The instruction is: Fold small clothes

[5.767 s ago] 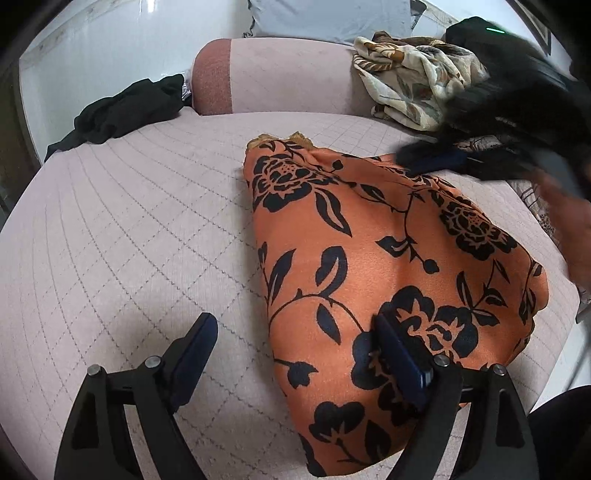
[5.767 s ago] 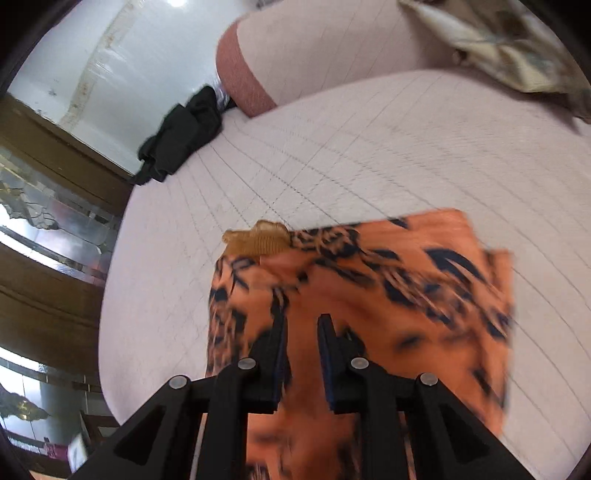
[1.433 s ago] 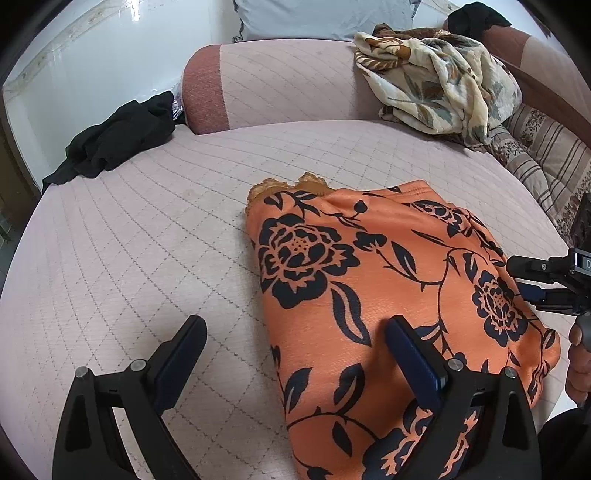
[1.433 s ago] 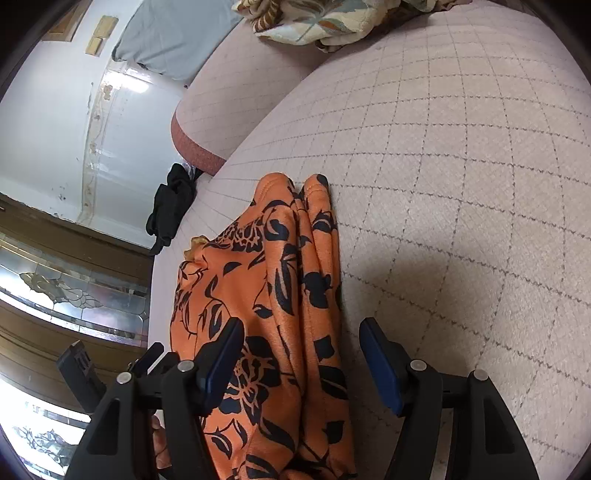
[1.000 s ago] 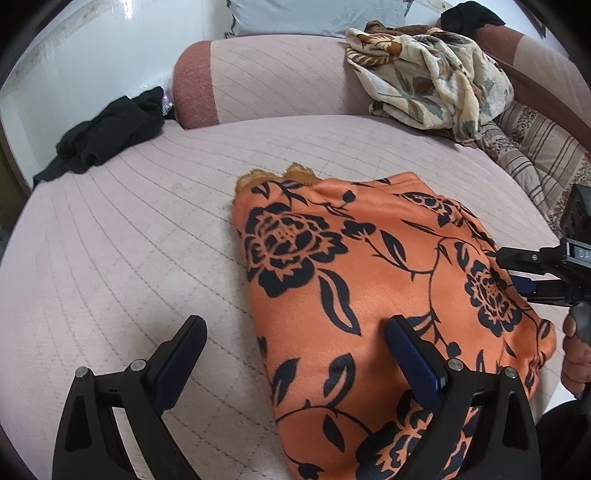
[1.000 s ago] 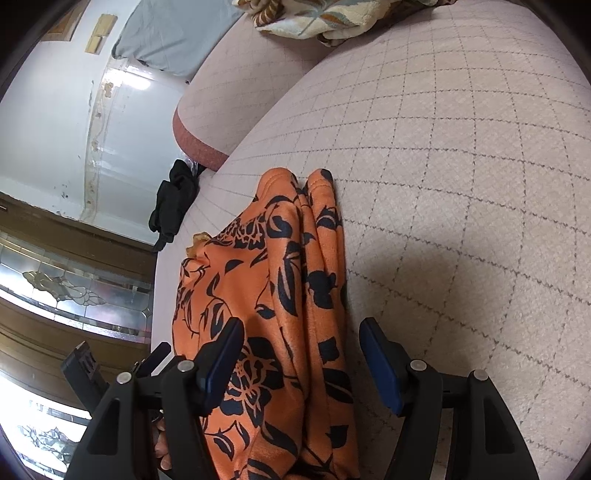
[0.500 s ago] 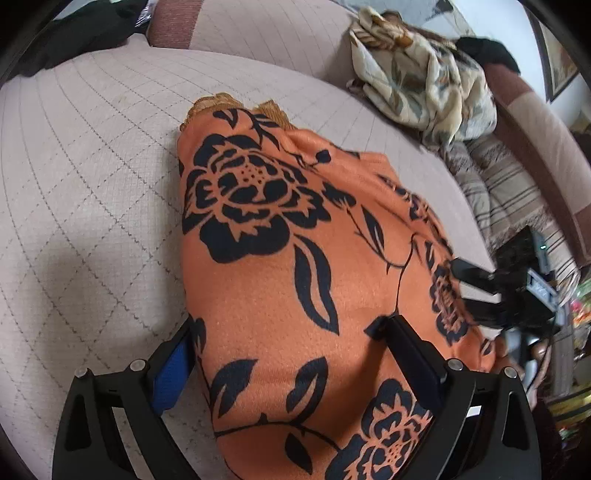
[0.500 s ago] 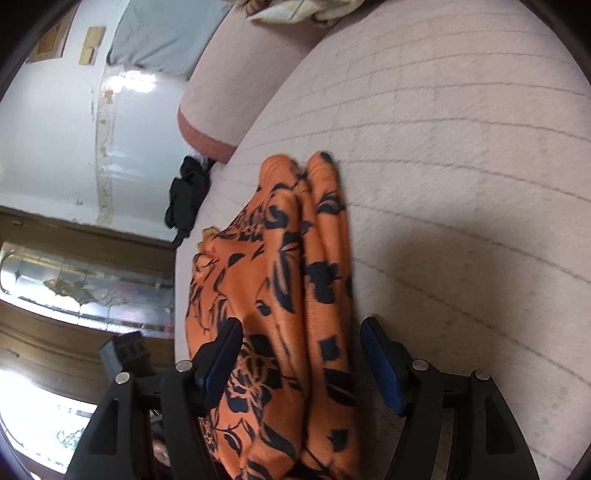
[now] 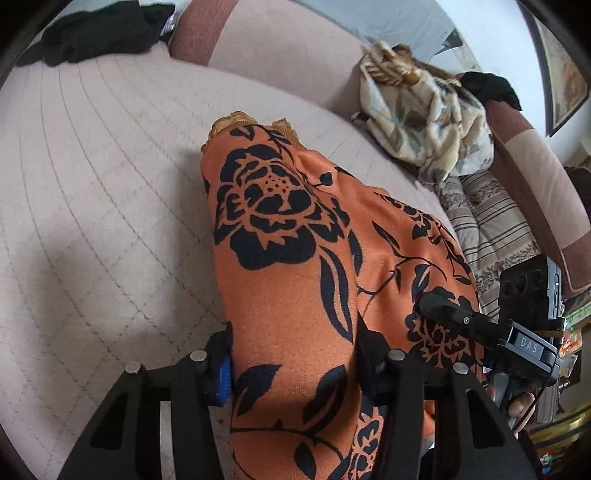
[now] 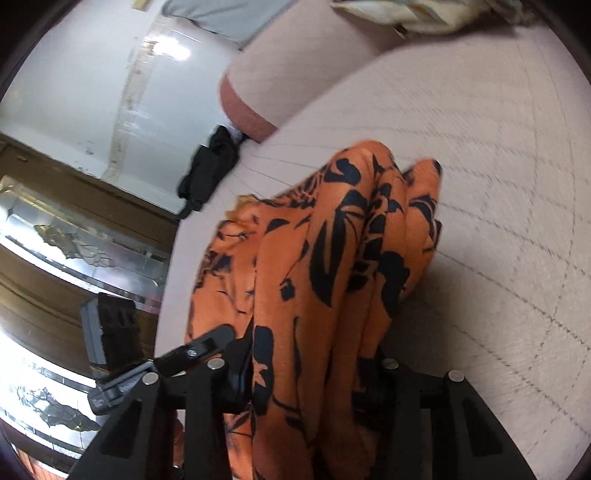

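The left tongs (image 9: pixel 295 358) are closed on the near end of the orange garment (image 9: pixel 295 266), with fabric bunched between the two black fingers; a blue pad shows on the inner face of the left-hand finger (image 9: pixel 221 369). The right tongs (image 10: pixel 306 373) pinch a thick bundle of the same garment (image 10: pixel 325 266), the folds filling the whole gap between the fingers. The garment lies on the quilted seat cushion (image 9: pixel 92 221), its far end reaching toward the backrest (image 9: pixel 288 59) and its near end gathered in both tongs. No container holds any item. The left wrist view alone shows the top face of the garment with a large black rose, a gold lace trim (image 9: pixel 236 122) at the far edge, a crumpled cream leaf-print cloth (image 9: pixel 428 122) against the backrest, a striped cushion (image 9: pixel 487 229), and the right tool with a phone (image 9: pixel 528 295) mounted on it. The right wrist view alone shows the garment edge-on as several stacked layers, a white wall (image 10: pixel 92 74), wood-framed patterned glass (image 10: pixel 74 236), and the left tool (image 10: pixel 162 365) at lower left. Both views show a black cloth (image 9: pixel 99 29) heaped at the cushion's far left corner. The garment is a soft knit, orange with black flowers and leaves. The cushion is pale pink, stitched in a diamond grid. The right wrist view is motion-blurred.
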The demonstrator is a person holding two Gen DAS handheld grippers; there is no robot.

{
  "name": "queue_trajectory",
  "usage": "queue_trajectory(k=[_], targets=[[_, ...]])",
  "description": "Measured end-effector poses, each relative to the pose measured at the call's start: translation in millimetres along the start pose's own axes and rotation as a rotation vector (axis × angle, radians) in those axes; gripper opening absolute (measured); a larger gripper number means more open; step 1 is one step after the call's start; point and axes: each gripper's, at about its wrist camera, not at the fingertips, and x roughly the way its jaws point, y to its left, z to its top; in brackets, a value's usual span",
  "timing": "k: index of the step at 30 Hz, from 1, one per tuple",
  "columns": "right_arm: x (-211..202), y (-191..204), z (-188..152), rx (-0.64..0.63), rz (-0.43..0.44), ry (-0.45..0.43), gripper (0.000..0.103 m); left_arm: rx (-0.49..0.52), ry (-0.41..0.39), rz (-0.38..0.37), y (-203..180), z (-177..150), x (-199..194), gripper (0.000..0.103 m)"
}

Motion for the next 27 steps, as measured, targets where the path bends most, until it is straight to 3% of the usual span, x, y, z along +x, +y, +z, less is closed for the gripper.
queue_trajectory(k=[7,12,17,27], targets=[[-4.1,45.4,-9.2,-0.047,0.072,-0.047,0.043,-0.006,-0.105,0.008,17.6,0.5,-67.5,0.053],[7.0,78.1,-19.5,-0.074,0.131,-0.037,0.043,-0.037,-0.133,0.033,36.7,-8.0,-94.3,0.053],[22.7,94.8,-33.5,-0.089,0.136,-0.002,0.042,-0.060,-0.108,0.060,47.6,-20.3,-94.0,0.053],[60.4,86.0,-55.1,-0.062,0.068,0.062,0.042,-0.082,-0.021,0.171,66.8,-37.9,-68.3,0.057]])
